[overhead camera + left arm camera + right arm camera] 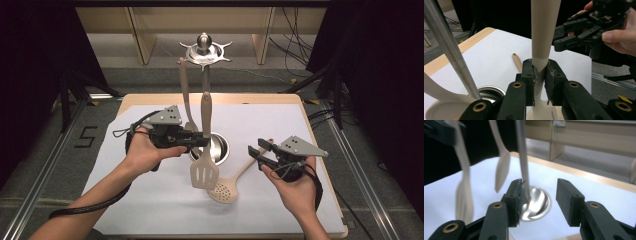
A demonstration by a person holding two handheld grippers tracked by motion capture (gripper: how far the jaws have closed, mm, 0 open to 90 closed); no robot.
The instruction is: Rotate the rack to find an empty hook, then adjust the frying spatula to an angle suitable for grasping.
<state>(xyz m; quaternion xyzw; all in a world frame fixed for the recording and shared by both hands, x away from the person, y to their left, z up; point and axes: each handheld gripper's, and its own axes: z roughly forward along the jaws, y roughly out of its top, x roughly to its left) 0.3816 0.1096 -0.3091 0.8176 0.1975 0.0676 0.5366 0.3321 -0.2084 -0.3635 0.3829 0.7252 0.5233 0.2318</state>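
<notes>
The slotted turner (204,170) is pinched at its handle by the left gripper (539,75), held upright beside the rack's pole (205,82), presumably so its end can be hooked on the rack top (205,51); the right gripper (261,154) is spread and empty; the skimmer (225,189) is left lying on the white mat (150,200).

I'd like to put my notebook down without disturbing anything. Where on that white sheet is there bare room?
The white sheet is bare along the near edge and at the left, beside the left hand. The far right corner is free too. The middle is crowded: stand base, held slotted turner, and perforated spoon lying right of centre.
</notes>
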